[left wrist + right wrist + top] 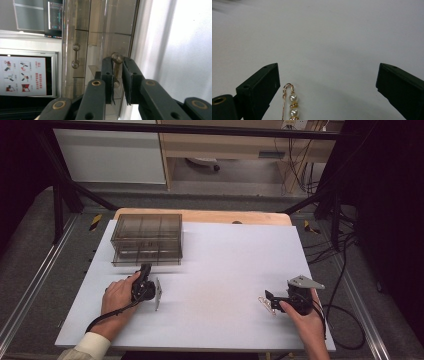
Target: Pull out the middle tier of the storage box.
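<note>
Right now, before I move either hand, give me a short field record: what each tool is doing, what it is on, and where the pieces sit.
left tool: jaws closed on the drawer handle of the clear drawer box
right tool: jaws wide open, holding nothing
pearl pin: flat on the white table between the right tool's jaws, nearer one jaw
drawer box position: far left of the table
drawers: both look closed

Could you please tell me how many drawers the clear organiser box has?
2, stacked: the upper drawer and the lower drawer of the organiser box, at the table's far left. The left gripper is closed on the lower drawer's handle.
</note>
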Demonstrator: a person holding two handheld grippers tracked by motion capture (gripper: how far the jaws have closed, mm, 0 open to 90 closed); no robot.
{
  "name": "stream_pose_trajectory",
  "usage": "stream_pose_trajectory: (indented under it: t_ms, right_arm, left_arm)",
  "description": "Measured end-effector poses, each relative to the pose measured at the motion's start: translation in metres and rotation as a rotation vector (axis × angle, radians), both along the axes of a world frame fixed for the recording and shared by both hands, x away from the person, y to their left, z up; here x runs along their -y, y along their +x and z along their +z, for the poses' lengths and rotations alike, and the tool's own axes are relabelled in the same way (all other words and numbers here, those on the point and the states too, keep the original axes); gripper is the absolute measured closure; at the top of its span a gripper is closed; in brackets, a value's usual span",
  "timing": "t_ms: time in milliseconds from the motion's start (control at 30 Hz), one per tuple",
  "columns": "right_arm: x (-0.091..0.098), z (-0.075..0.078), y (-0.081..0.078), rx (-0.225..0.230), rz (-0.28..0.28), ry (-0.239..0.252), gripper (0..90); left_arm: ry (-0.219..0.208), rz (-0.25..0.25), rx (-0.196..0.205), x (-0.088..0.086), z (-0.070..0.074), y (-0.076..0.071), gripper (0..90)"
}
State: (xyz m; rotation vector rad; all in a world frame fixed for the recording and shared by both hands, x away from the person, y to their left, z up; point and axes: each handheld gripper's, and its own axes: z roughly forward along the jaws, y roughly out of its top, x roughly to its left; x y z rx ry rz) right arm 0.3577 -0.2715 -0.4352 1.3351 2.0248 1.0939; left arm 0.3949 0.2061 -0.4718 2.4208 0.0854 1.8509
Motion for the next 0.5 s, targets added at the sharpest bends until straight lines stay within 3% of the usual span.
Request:
stream_pose_trajectory:
  t_ms: [200,500]
  right_arm:
    - [0.001,0.000,0.000,0.003,-0.002,0.005,5.3]
    - [0.001,0.000,0.000,0.004,-0.001,0.008,5.3]
  left_arm:
    - [-0.058,-0.008,-0.069,-0.006,0.005,-0.001,59.3]
    - [-0.160,0.010,-0.140,-0.032,0.042,0.001,51.6]
